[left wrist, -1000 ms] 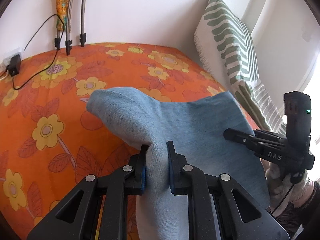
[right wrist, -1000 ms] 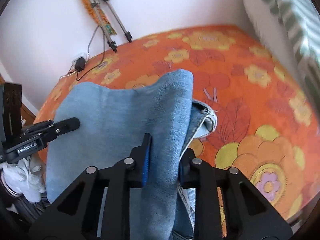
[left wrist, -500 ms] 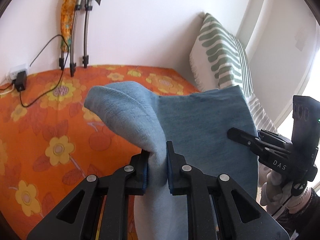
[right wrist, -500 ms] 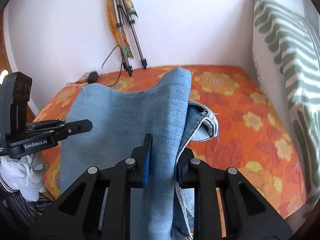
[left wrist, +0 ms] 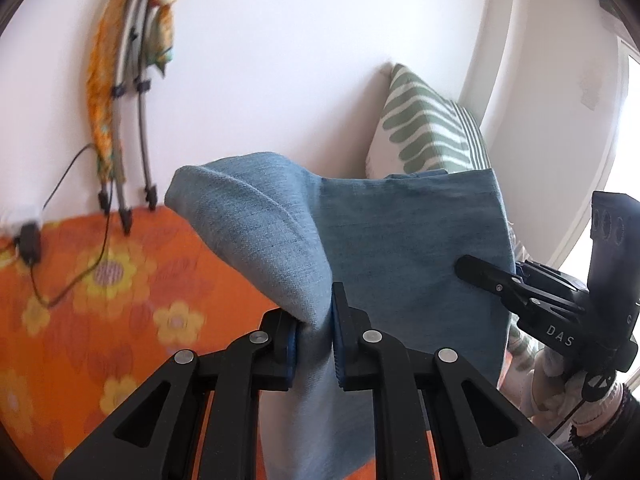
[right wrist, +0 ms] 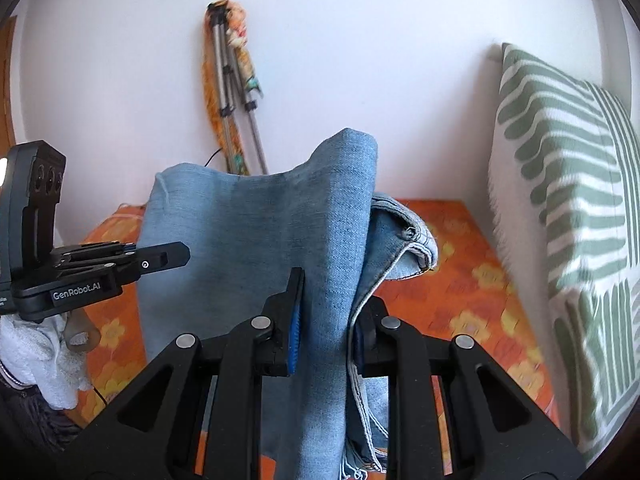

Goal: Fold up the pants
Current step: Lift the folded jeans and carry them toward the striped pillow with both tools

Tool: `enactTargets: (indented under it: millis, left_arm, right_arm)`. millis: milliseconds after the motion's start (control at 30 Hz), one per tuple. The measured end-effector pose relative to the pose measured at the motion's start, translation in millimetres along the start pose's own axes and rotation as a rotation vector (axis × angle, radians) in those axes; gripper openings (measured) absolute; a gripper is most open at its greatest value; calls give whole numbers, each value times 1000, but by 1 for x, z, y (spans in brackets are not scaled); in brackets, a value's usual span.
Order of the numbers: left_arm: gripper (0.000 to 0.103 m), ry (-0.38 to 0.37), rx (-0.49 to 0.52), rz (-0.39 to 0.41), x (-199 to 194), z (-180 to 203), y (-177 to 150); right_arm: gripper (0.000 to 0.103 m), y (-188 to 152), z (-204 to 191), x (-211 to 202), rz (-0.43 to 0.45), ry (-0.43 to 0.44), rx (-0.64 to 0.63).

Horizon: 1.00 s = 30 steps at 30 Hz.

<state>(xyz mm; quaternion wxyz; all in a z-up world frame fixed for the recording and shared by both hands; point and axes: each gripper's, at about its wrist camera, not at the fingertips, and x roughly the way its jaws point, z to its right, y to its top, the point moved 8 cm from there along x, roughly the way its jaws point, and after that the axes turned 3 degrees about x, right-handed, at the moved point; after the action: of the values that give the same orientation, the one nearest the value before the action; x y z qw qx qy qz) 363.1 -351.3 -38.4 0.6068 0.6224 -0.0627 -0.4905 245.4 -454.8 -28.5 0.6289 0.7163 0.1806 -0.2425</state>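
Light blue denim pants (left wrist: 360,232) hang in the air between both grippers, stretched as a sheet above the orange flowered bed (left wrist: 80,288). My left gripper (left wrist: 314,328) is shut on a bunched fold of the denim. In the right wrist view my right gripper (right wrist: 328,320) is shut on the pants (right wrist: 256,232) too, with a stitched hem (right wrist: 412,240) folded over to its right. Each gripper shows in the other's view: the right one (left wrist: 472,266) at the cloth's right edge, the left one (right wrist: 176,256) at its left edge.
A green and white patterned cushion (right wrist: 560,184) leans on the wall at the bed's right side. A folded tripod with an orange cloth (left wrist: 124,92) stands against the far wall. A charger and cable (left wrist: 30,240) lie at the bed's far left. A white-sleeved hand (right wrist: 36,344) holds the left gripper.
Both grippers have risen with the pants, lifting the cloth off the bed. The views have tipped up, so more wall and less bedspread shows. Both grips stay the same.
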Motion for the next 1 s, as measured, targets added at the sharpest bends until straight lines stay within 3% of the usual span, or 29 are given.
enactTargets:
  millis: [333, 567, 1000]
  left_arm:
    - [12, -18, 30, 56, 63, 8, 68]
    - [12, -12, 23, 71, 128, -3, 95]
    - [12, 10, 1, -3, 254, -37, 102]
  right_arm:
    - [21, 71, 59, 47, 27, -66, -20]
    - [21, 108, 102, 109, 8, -106, -32]
    - [21, 108, 176, 244, -109, -102, 5]
